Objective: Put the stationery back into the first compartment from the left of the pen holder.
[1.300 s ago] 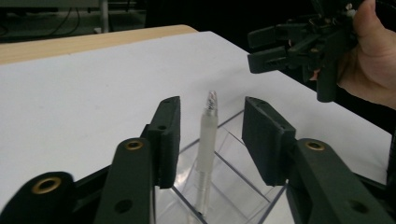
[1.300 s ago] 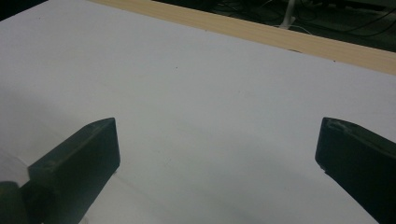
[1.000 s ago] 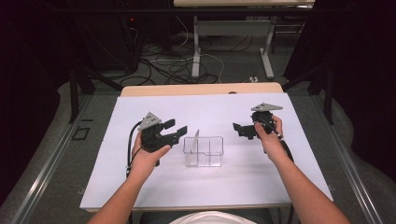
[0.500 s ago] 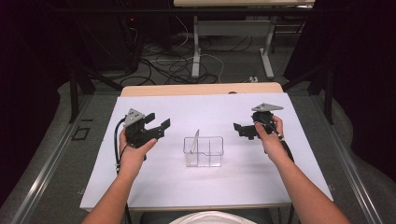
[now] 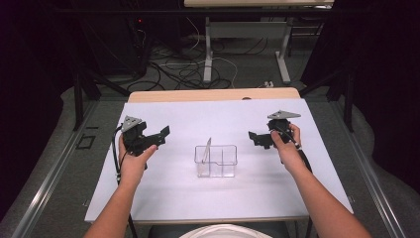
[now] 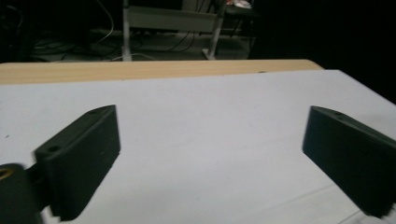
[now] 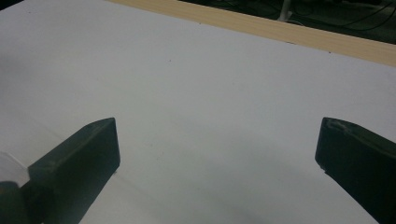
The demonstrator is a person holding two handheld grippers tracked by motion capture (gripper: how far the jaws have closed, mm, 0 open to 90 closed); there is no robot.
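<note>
A clear plastic box (image 5: 216,161) with a thin strip standing in its left compartment sits mid-worktop (image 5: 198,198). The left gripper (image 5: 159,137) hangs at its nine o'clock, well apart; its fingers (image 6: 79,158) have just been opening and now stand released, nothing between them. The right gripper (image 5: 256,140) waits at three o'clock, fingers (image 7: 77,168) also spread and empty. This looks like a pause with the box let go; the next move calls for a fresh approach to it.
</note>
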